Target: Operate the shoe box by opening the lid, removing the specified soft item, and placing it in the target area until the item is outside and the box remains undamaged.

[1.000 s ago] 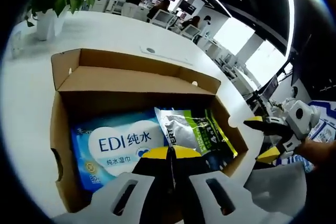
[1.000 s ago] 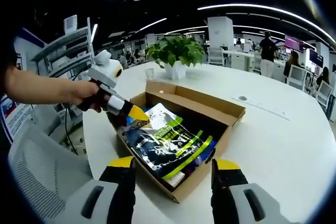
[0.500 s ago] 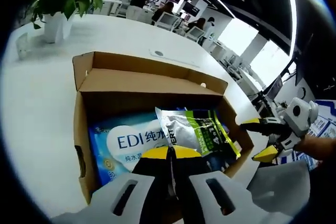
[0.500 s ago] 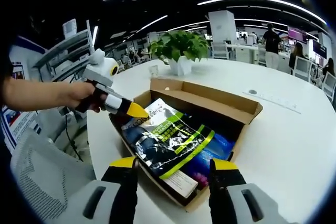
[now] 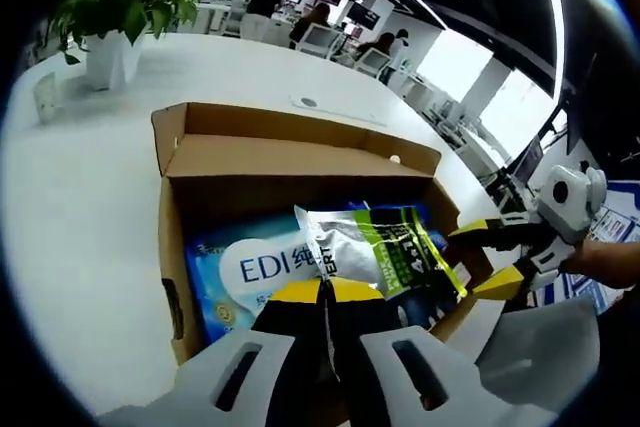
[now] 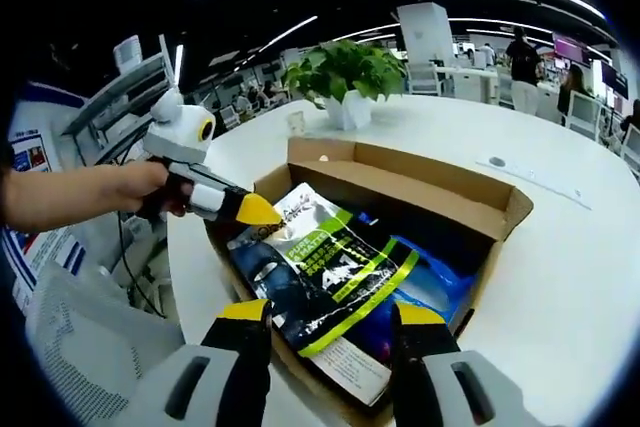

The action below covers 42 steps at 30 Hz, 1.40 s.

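The soft pouch point(image 6: 320, 267), a glossy black bag with green stripes, is pinched at its corner by the closed fingers of the left gripper point(image 6: 262, 212) and is raised partly out of the shoe box point(image 5: 290, 157). The lid is already folded back; the pouch is not yet outside. Under it, a blue wipes pack point(image 5: 255, 272) is seen. The right gripper point(image 6: 330, 322) is held with fingers apart, empty, either side of the pouch's near end, above the white desk point(image 5: 80, 197).

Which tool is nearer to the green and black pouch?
Left. The left tool is shut on the green and black pouch at its edge; the right tool hovers open just short of it.
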Each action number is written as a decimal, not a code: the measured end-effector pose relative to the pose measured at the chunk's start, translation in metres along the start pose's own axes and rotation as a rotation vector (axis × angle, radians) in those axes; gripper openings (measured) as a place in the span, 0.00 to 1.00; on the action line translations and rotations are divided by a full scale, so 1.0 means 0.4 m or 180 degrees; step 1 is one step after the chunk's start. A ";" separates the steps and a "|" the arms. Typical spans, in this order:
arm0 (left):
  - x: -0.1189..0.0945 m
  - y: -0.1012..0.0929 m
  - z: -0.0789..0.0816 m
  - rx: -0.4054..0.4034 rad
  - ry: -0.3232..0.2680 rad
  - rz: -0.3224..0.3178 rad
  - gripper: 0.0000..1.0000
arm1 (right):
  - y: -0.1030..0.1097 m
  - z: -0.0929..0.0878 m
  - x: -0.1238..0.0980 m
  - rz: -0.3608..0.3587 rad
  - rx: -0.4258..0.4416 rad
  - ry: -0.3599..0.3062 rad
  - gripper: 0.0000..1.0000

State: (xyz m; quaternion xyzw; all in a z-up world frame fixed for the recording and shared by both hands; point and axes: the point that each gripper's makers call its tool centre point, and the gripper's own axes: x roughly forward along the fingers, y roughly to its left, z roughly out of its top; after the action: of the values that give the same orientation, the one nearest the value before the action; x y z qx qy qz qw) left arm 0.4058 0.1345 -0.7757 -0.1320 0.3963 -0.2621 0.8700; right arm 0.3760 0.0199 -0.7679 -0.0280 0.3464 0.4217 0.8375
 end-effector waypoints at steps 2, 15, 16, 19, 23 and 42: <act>-0.002 0.004 -0.001 0.0004 -0.0012 0.0008 0.00 | -0.002 0.000 0.009 -0.0007 0.0008 0.0033 0.39; -0.014 0.017 -0.002 0.0050 -0.0058 0.0046 0.00 | -0.011 -0.009 0.053 -0.0041 0.0141 0.0303 0.31; -0.014 0.017 -0.002 0.0052 -0.0058 0.0046 0.00 | -0.011 -0.013 0.055 -0.0050 0.0141 0.0329 0.30; -0.014 0.017 -0.002 0.0068 -0.0057 0.0051 0.00 | -0.006 -0.022 0.059 -0.0035 0.0178 0.0383 0.30; -0.013 0.019 -0.005 0.0087 -0.0043 0.0063 0.00 | -0.001 -0.030 0.066 -0.0014 0.0215 0.0426 0.29; -0.026 0.016 0.013 0.0062 -0.0100 0.0062 0.00 | -0.008 -0.010 0.048 -0.0090 0.0309 0.0237 0.03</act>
State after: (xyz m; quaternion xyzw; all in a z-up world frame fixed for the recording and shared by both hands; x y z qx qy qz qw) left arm 0.4063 0.1457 -0.7687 -0.1238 0.3813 -0.2553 0.8798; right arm 0.3836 0.0297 -0.7833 -0.0079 0.3970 0.3912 0.8302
